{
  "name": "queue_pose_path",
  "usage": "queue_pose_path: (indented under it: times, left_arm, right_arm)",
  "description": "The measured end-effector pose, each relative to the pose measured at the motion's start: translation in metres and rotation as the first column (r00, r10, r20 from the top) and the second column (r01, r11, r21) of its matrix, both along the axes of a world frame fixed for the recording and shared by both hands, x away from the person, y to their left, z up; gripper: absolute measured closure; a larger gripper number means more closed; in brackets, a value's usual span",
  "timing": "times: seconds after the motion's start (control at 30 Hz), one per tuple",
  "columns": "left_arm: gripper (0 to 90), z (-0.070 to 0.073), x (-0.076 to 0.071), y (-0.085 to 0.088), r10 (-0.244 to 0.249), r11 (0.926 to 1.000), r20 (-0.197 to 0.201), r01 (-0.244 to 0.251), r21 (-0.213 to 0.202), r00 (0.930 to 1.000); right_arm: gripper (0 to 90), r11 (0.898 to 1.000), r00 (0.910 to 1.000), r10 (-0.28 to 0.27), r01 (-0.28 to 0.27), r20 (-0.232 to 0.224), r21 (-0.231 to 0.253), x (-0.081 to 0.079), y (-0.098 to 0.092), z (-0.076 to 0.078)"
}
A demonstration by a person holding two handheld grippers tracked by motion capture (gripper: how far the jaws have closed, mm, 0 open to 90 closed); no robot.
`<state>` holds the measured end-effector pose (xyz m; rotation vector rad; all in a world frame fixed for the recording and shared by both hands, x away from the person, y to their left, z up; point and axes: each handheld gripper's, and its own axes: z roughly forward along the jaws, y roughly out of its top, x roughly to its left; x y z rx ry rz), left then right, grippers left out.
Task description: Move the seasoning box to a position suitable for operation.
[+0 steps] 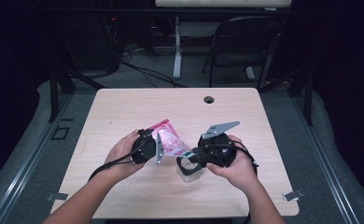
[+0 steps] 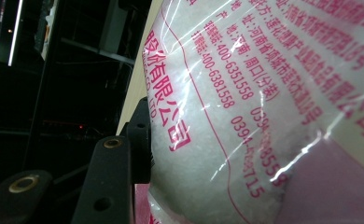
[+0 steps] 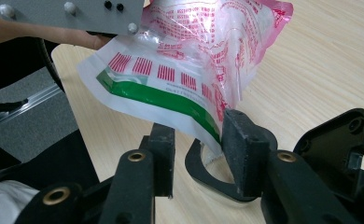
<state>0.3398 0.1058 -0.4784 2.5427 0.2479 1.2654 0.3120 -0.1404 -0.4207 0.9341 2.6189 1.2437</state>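
The clear plastic bag with pink print and a green strip (image 1: 171, 141) hangs tilted over mid-table, clamped in the left gripper (image 1: 157, 148). Its own close-up reads the bag's pink lettering (image 2: 245, 93). The right gripper (image 3: 196, 154) view catches its jaws apart around the bag's lower corner, above a clear round container (image 3: 208, 172) on the light wooden table (image 1: 124, 112).

Bag (image 1: 170, 140) between left tool (image 1: 155, 145) and right tool (image 1: 185, 164), above table (image 1: 124, 107).

The high view looks forward and down over the whole bench (image 1: 124, 107) from the person's side. The left gripper view sits pressed close against the printed plastic bag (image 2: 264, 93). The right gripper view faces that same bag (image 3: 194, 60) from slightly farther, low over the bench (image 3: 320, 70).
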Motion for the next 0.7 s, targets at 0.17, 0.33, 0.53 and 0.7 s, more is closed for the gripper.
queue_pose_path:
  times: [0.17,0.33,0.53,0.7]
  left_arm:
    - [55.9,-0.0019,-0.0007,-0.0022,-0.004,0.9999,0.012,0.004,0.010,0.9999]
    - [55.9,-0.0020,0.0003,-0.0039,-0.002,1.0000,0.018,0.002,0.004,0.9998]
    - [56.0,-0.0016,0.0011,-0.0047,0.002,1.0000,0.029,-0.002,0.009,0.9996]
    - [56.1,-0.0014,0.0012,-0.0051,-0.005,0.9999,0.025,0.005,0.010,0.9997]
  right_arm:
    - [76.1,1.000,1.0000,0.001,-0.001,-0.007,0.018,0.0013,-0.0014,-0.0008]
    - [85.4,1.000,0.9999,0.010,-0.010,-0.013,0.028,0.0023,-0.0032,-0.0014]
    - [90.0,0.999,0.9992,0.033,-0.033,-0.024,0.021,0.0026,-0.0027,-0.0040]
    - [82.6,0.999,0.9990,0.041,-0.041,-0.018,0.017,0.0019,-0.0031,-0.0028]
